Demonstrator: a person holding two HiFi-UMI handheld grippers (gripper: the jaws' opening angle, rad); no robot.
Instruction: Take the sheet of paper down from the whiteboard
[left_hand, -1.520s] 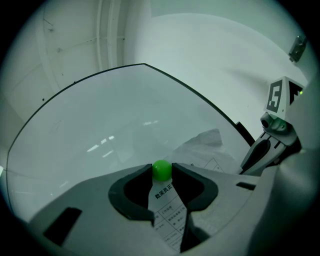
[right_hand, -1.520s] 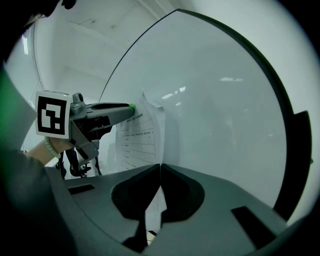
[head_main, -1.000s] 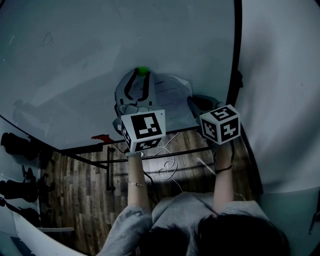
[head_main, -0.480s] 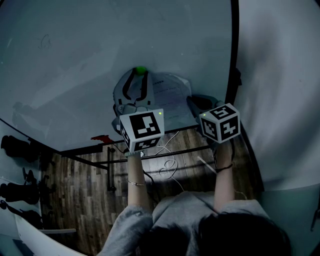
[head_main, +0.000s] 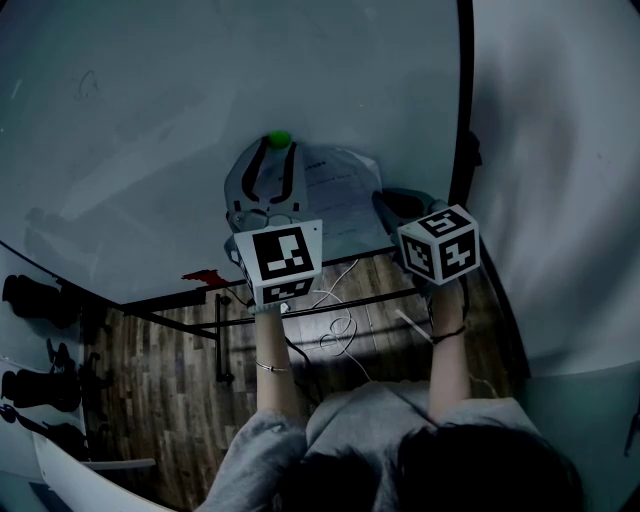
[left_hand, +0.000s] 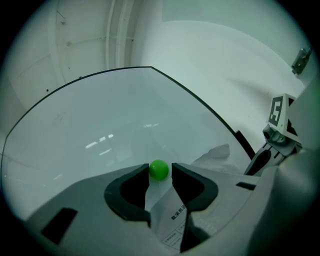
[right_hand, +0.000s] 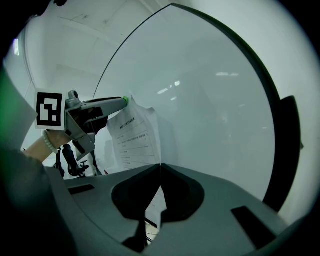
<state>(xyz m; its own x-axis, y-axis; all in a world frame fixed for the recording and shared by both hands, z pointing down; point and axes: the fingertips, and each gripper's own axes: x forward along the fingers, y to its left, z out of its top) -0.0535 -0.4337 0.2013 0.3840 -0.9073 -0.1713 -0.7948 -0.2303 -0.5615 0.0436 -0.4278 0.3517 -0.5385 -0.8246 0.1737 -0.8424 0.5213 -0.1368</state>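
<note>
The sheet of paper is not yet down. It hangs on the whiteboard, near the lower right corner and close to the dark right edge of the frame. A green magnet sits at its top left corner and pins it there.

The left claw has its jaws on both sides of this magnet, at their very tips, and seems to grip it. The right claw is closed on the lower right edge of the sheet; the paper runs down between the two pads.

In my judgement both grasps are made, and what is left is to pull the magnet off and carry the sheet away from the whiteboard.

Some things are hard to see. The head view is dim, and the claws cover the lower part of the sheet there. The print is too small to read. I cannot tell if a second magnet holds the sheet somewhere. The upper right corner looks crumpled.
</note>
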